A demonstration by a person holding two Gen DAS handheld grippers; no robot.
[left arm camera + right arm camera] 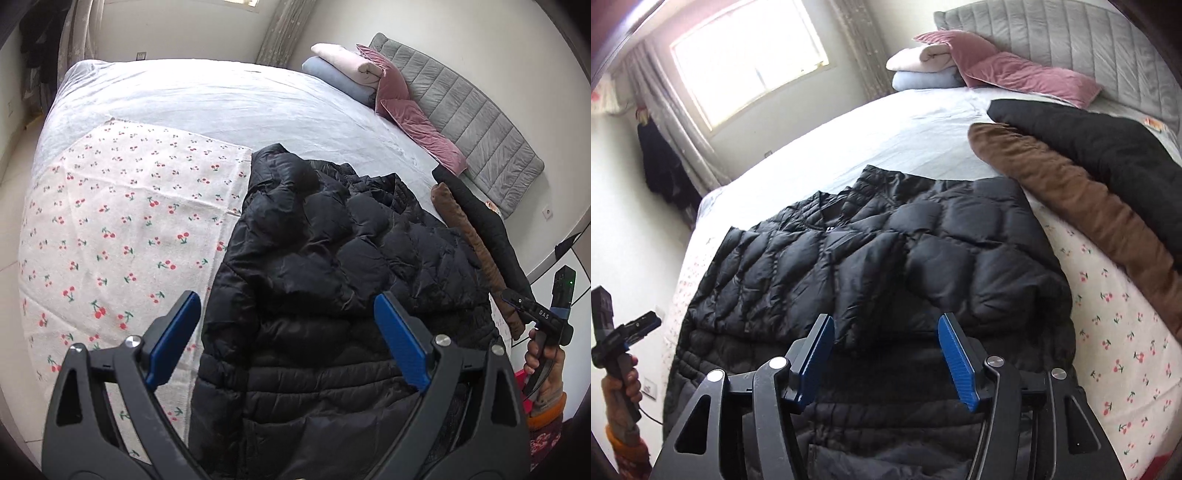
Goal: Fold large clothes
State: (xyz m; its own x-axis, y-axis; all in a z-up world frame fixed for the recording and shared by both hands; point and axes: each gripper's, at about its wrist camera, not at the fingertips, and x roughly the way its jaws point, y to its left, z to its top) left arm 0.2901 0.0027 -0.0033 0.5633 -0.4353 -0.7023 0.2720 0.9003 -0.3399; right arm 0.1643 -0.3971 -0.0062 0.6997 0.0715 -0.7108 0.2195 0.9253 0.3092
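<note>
Both wrist views down onto jacket [332,258]

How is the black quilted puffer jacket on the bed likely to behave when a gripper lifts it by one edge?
The black puffer jacket would probably drape and sag, since it already lies in soft folds. Its puffy quilted panels suggest it is light for its bulk. The shiny shell looks slippery, so a shallow pinch might slide off.

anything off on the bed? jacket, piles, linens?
Nothing damaged or spilled. The black puffer jacket lies rumpled on the cherry-print sheet, one part folded over its middle, its lower part hanging past the bed edge. The brown garment and the black one on it are neatly folded beside it. Both grippers are open, holding nothing.
</note>
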